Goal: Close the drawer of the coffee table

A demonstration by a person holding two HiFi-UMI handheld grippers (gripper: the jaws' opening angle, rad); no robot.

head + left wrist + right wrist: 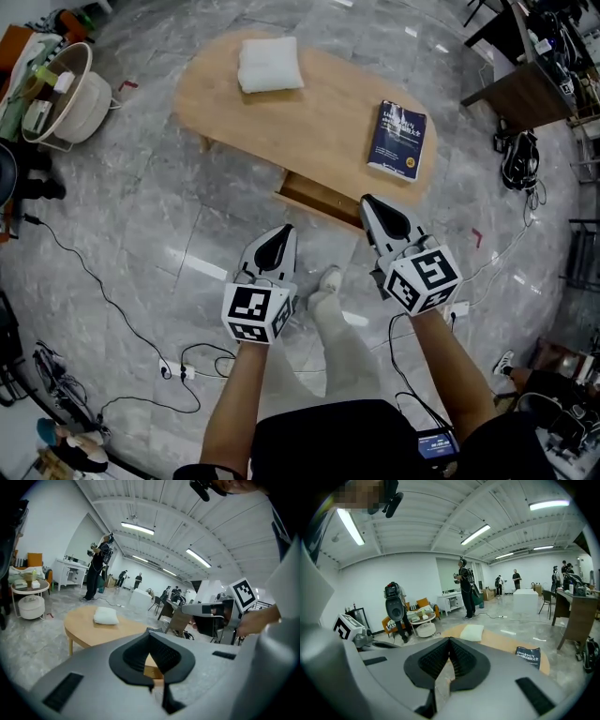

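Standing on the near side of the coffee table [328, 117], facing its drawer [317, 195], which is jutting open from the table's near edge toward the person's feet. Holding the left gripper [282, 231] and the right gripper [367, 201] side by side, both pointing far-ward at the table, probably lining up on the drawer front for a push.

Carrying both claws clenched, tips pressed together with nothing between them, as each gripper view is showing. Likely doing so because pushing calls for a blunt closed tip, not a grasp.

Hanging the right gripper's tip over the right end of the drawer front in the head view. Looking down on the tabletop from its own view, though, so seemingly riding above table height and not touching yet. Hanging the left gripper nearer and further left, short of the drawer.

Leaving alone the white pillow [270, 64] at the far left of the tabletop and the dark blue book [397, 141] at its right, both lying clear of the drawer's travel.

Needing next, by this reading, lowering a closed tip to the drawer front and pushing far-ward until flush.
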